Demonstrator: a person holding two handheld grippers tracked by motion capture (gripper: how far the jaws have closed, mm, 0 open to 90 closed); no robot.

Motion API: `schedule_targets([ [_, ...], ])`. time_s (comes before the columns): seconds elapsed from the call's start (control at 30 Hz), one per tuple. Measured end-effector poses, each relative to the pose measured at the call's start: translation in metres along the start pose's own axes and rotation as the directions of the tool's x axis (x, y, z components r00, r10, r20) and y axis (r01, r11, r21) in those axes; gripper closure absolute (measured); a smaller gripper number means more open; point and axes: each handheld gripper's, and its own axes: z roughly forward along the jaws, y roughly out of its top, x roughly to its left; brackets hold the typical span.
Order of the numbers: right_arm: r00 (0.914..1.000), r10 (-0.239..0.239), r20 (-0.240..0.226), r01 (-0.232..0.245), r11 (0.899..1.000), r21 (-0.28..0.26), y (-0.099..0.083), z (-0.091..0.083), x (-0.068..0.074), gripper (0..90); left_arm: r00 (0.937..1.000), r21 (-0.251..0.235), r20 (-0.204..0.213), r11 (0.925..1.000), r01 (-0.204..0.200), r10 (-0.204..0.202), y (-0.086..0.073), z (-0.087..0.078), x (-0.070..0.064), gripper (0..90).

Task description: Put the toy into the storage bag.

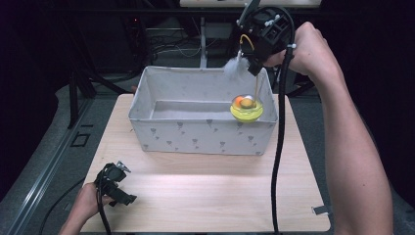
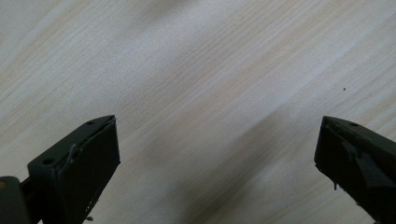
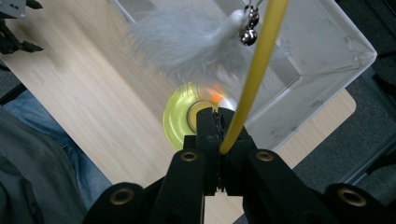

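Note:
A cat toy hangs from my right gripper (image 1: 254, 55), which is shut on its thin yellow stem (image 3: 259, 60). The toy has a round yellow base (image 1: 247, 111) holding an orange ball and a shiny one. A white feather tuft (image 1: 235, 65) and small bells (image 3: 250, 35) sit at the stem's top. The base hangs at the right end of the grey fabric box (image 1: 203, 129), over its front rim. My left gripper (image 1: 120, 185) rests low on the table's near left corner, jaws wide open over bare wood (image 2: 210, 70).
The light wooden table (image 1: 205, 196) carries the box across its far half. A black cable (image 1: 279, 161) trails from my right gripper down past the box's right corner. Dark floor and stands lie beyond the table. The person's trouser leg (image 3: 32, 154) shows below the table edge.

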Motion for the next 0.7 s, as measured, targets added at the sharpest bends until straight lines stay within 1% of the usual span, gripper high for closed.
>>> schedule_targets([
  [0.17,0.9998,0.020,0.003,-0.020,1.000,-0.022,0.005,0.000,-0.005,88.4,1.0000,-0.002,0.003,1.0000,-0.001,0.001,0.000,0.000,0.000,0.2],
  [0.2,0.9998,0.018,0.011,-0.018,1.000,-0.019,0.007,-0.001,-0.007,88.4,1.0000,-0.002,0.002,1.0000,-0.001,0.001,0.000,0.000,0.000,0.2],
  [0.3,0.9992,0.036,0.015,-0.036,0.999,-0.019,0.011,0.001,-0.012,88.4,1.0000,-0.006,0.003,1.0000,0.002,-0.002,0.000,-0.001,0.000,0.2],
  [0.33,0.9992,0.036,0.017,-0.035,0.999,-0.009,0.013,0.001,-0.013,88.4,1.0000,-0.006,0.004,1.0000,0.001,-0.001,0.000,-0.001,0.000,0.2],
  [0.37,0.9991,0.041,0.013,-0.041,0.999,-0.010,0.014,0.002,-0.015,88.4,1.0000,-0.005,0.003,1.0000,0.001,-0.001,0.000,-0.001,0.000,0.2],
  [0.4,0.9985,0.051,0.018,-0.051,0.999,-0.014,0.016,0.003,-0.017,88.4,1.0000,-0.005,0.003,1.0000,0.001,-0.001,0.000,-0.001,0.000,0.2],
  [0.53,0.9983,0.057,0.013,-0.057,0.998,-0.018,0.017,0.006,-0.020,88.4,1.0000,-0.006,0.002,1.0000,-0.001,0.001,-0.001,-0.001,0.000,0.2],
  [0.7,0.9974,0.069,0.022,-0.068,0.997,-0.028,0.018,0.013,-0.027,88.4,1.0000,-0.006,0.007,1.0000,-0.001,0.001,0.000,-0.001,0.001,0.2],
])
